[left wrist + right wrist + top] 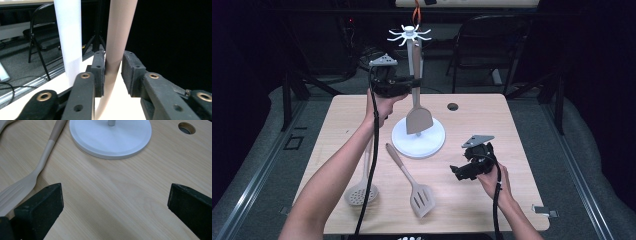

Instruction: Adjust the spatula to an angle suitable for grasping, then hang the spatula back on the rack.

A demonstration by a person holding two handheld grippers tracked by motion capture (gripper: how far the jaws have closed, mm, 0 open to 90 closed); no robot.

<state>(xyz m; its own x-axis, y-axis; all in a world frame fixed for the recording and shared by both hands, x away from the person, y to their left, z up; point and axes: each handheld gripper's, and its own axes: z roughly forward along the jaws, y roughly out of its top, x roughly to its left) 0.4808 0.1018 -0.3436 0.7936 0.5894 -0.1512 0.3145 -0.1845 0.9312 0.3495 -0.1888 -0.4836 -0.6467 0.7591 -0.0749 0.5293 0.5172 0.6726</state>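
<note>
From the high view, the left gripper (412,84) is sitting raised behind the white stand (418,137), its jaws around the handle of a turner (418,116) that is hanging from one of the stand's top hooks, blade just above the stand's round base. The right gripper (455,171) is resting low over the table (472,120), near and to the right front of the stand, with bare wood lying between it and the table's right edge. A slotted turner (412,182) is lying in front of the stand, and a skimmer (362,192) is lying to the stand's front left, close to the table's front edge. In the left gripper view, the turner's handle (117,45) is passing upright between the two pads; the left pad (98,72) is touching it, while a narrow gap is showing at the right pad, so the jaws are standing a little open and not clamping. The stand's white pole (68,37) is rising just beside the handle, apart from it. In the right gripper view, the jaws are standing wide apart with nothing between them, bare wood (120,202) is lying ahead, the stand's base (110,137) is sitting beyond, and the slotted turner (30,180) is lying left of the base, near the left jaw.
</note>
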